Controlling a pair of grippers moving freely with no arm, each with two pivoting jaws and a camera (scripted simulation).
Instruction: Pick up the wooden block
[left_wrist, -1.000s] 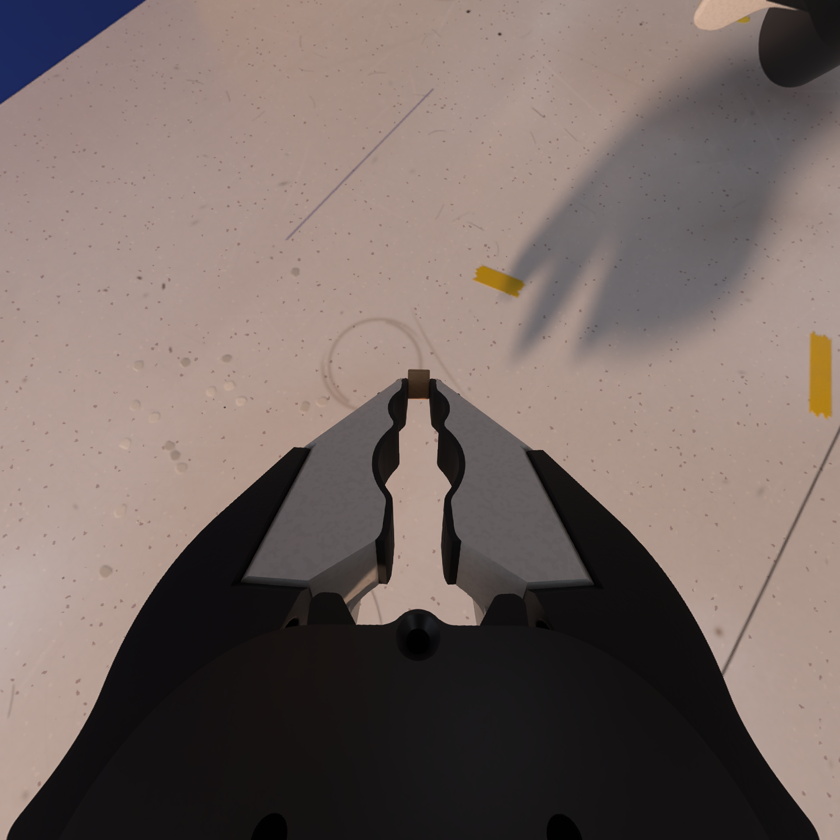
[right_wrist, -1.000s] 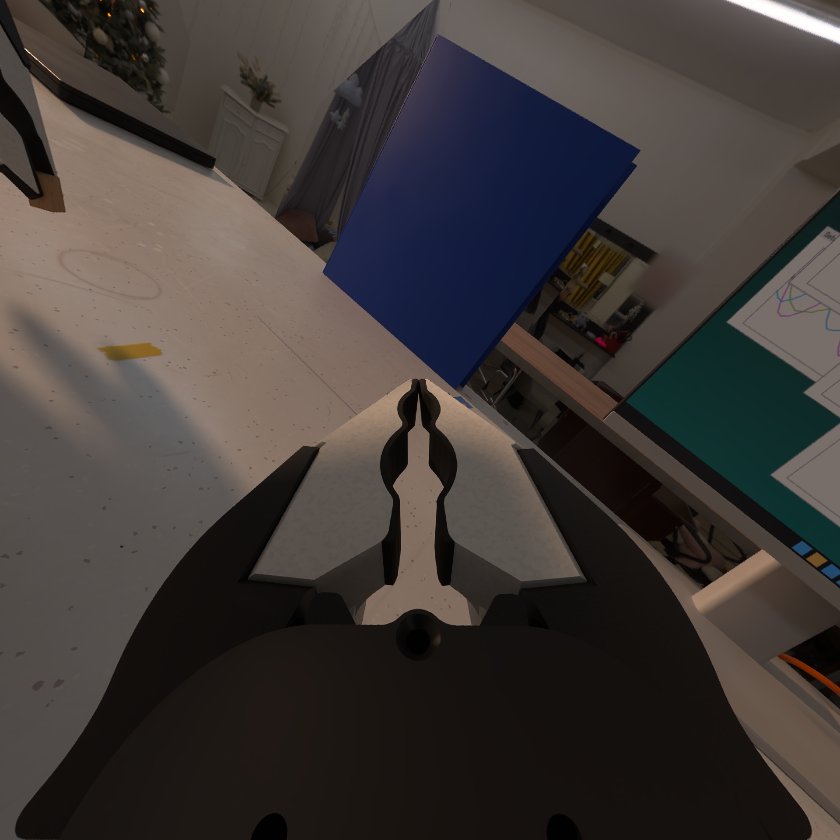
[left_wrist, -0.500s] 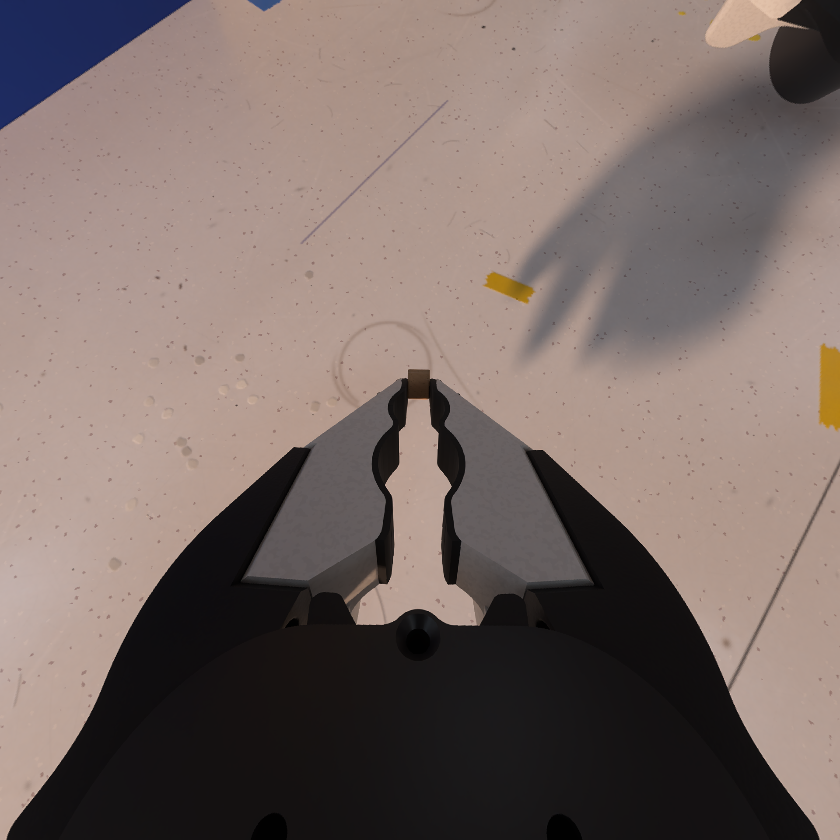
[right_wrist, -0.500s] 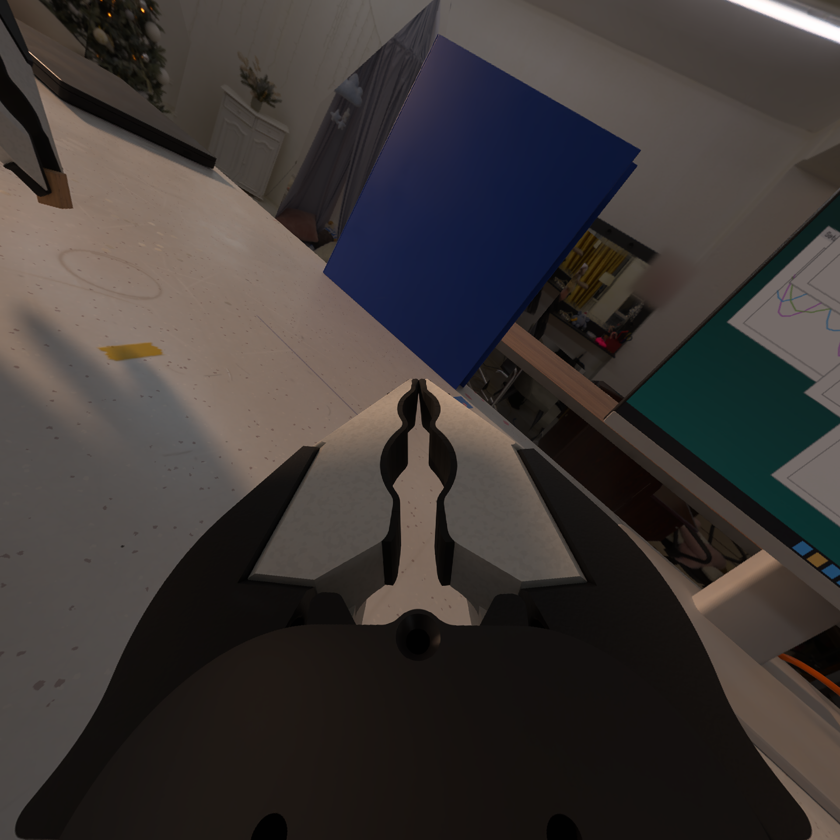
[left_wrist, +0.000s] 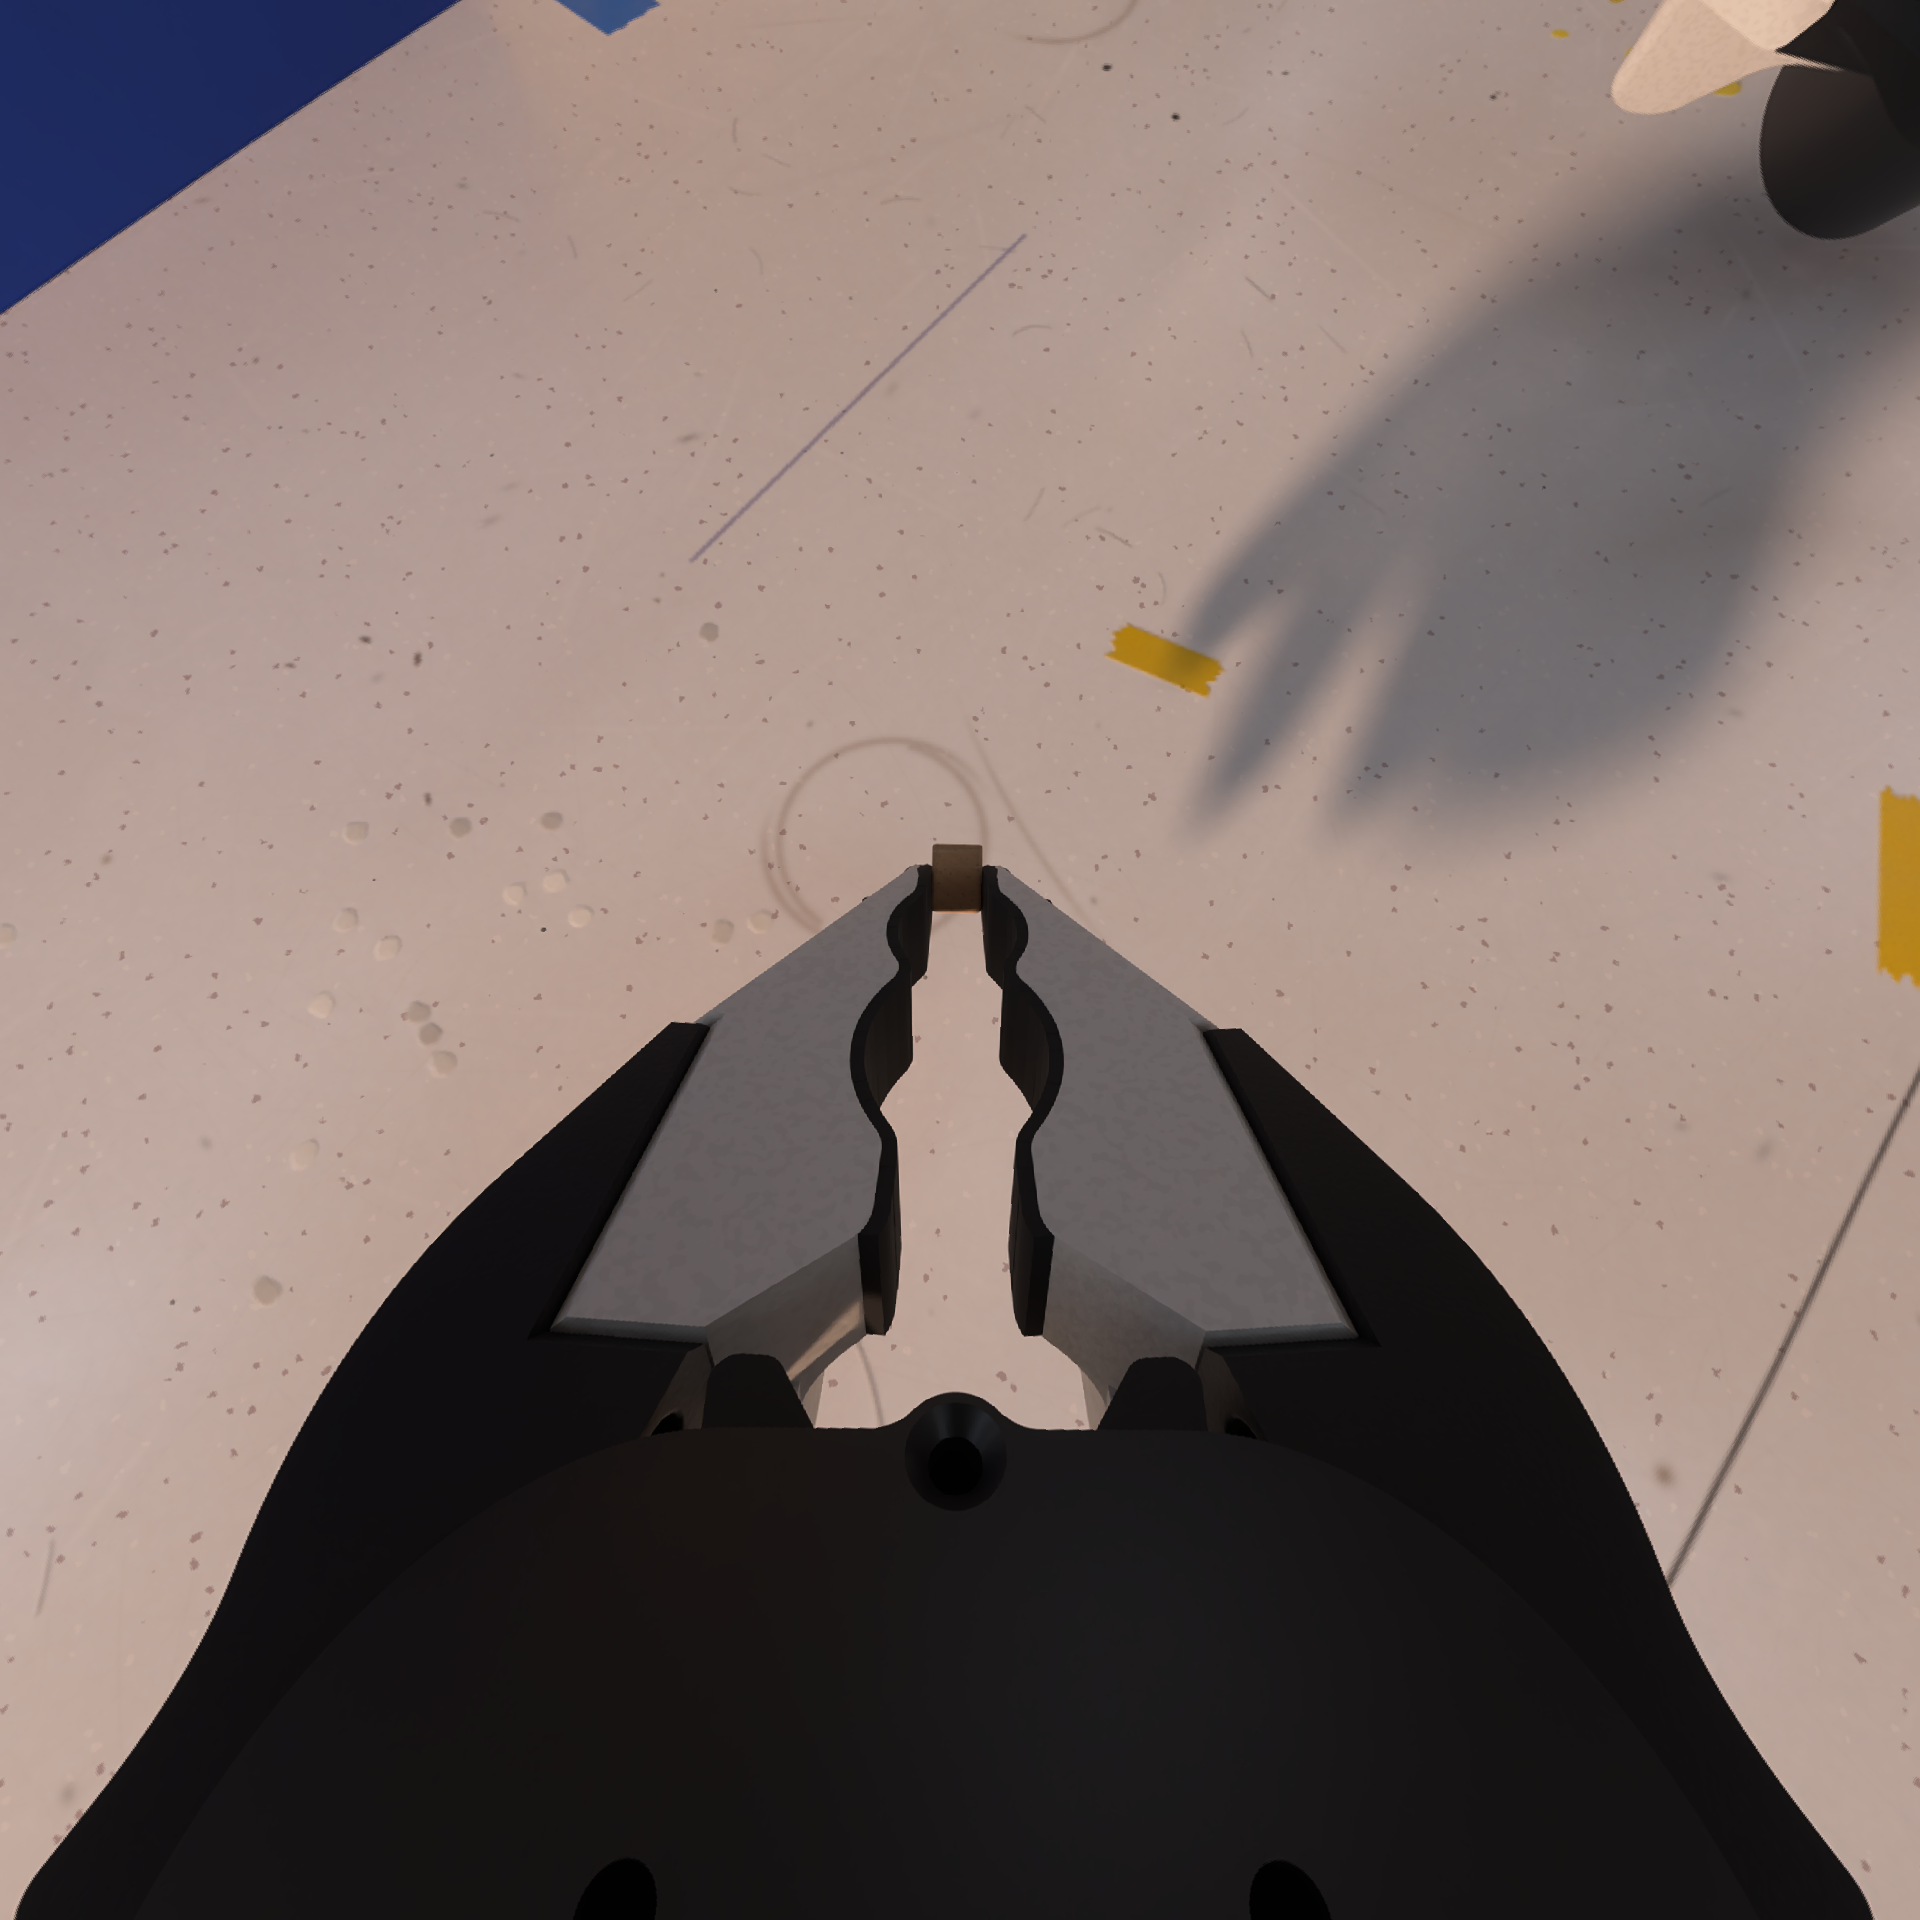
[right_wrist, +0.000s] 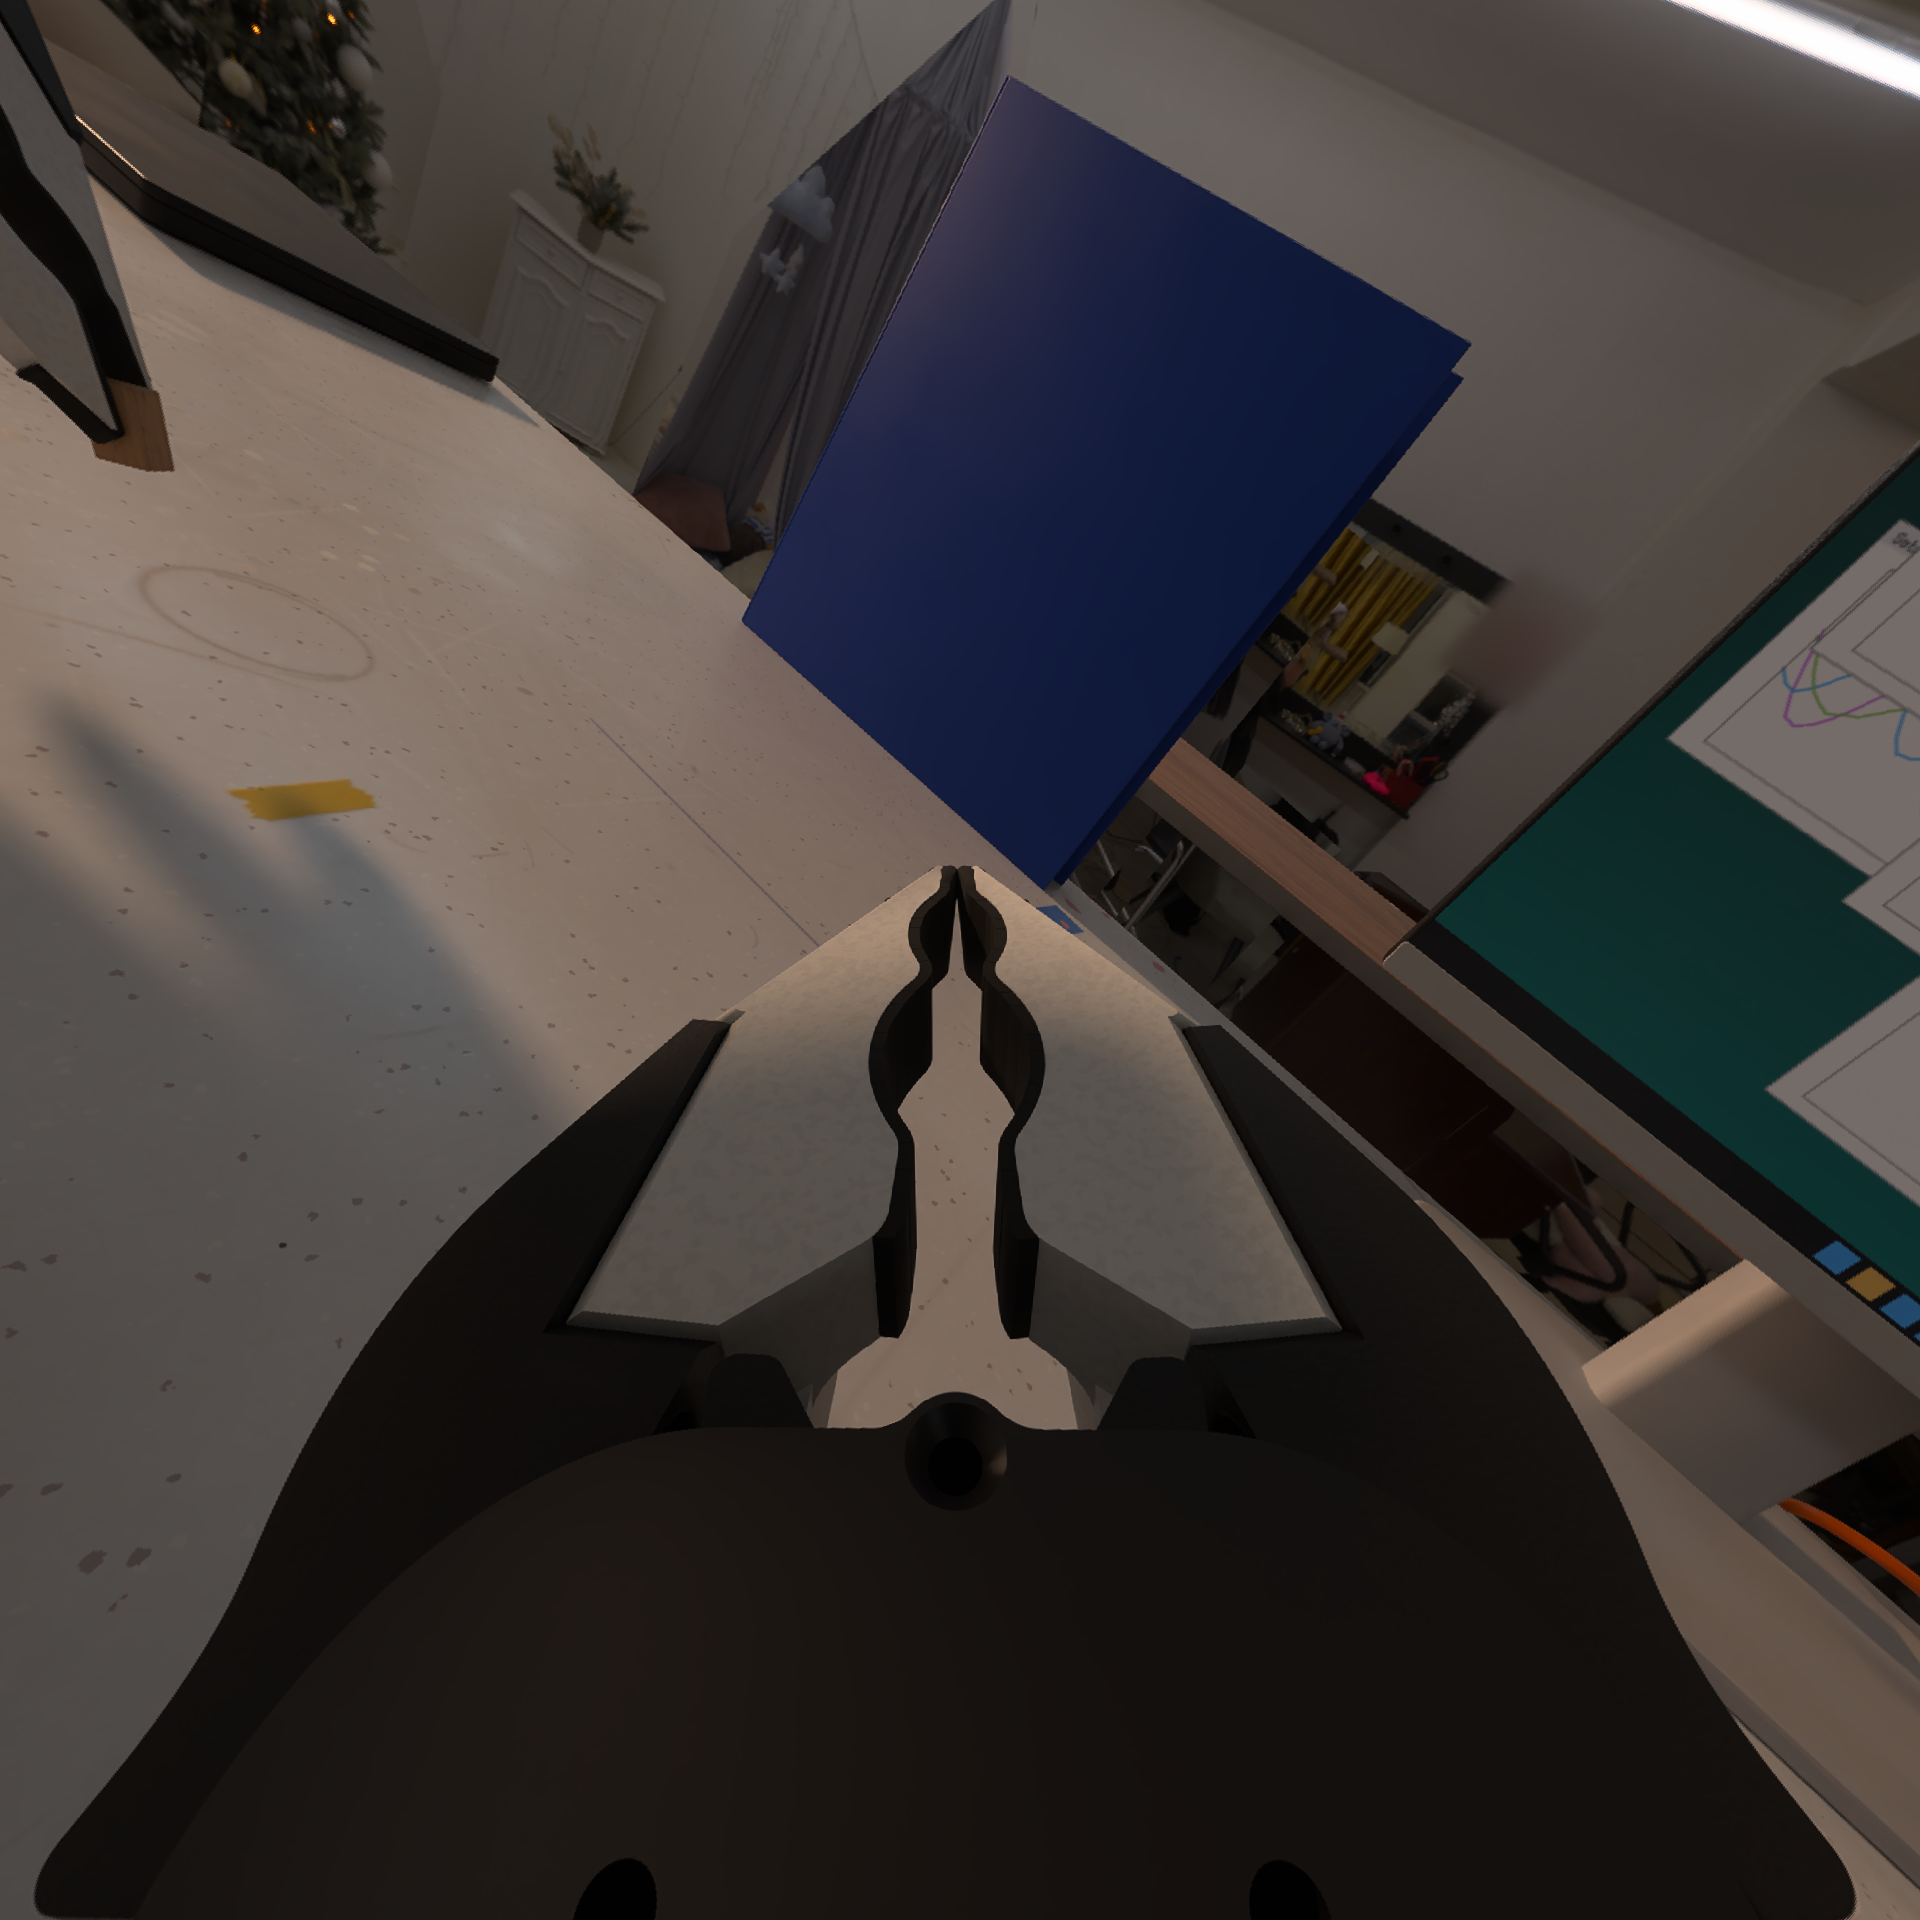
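Two fingertips only: my left gripper (left_wrist: 957, 883) pinches the block (left_wrist: 957, 876) at its very tips, clear above the table (left_wrist: 520, 623). I judge a jolt could twist it loose, so shallow is the hold. My right gripper (right_wrist: 957, 883) is closed on nothing, idle beyond the tape (left_wrist: 1162, 659).

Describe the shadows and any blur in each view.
Left wrist view: a large soft-edged shadow falls on the table up right, beyond the wooden block; sharp elsewhere. Right wrist view: a broad dim shadow crosses the table at left, and a blurred patch sits in the background room.
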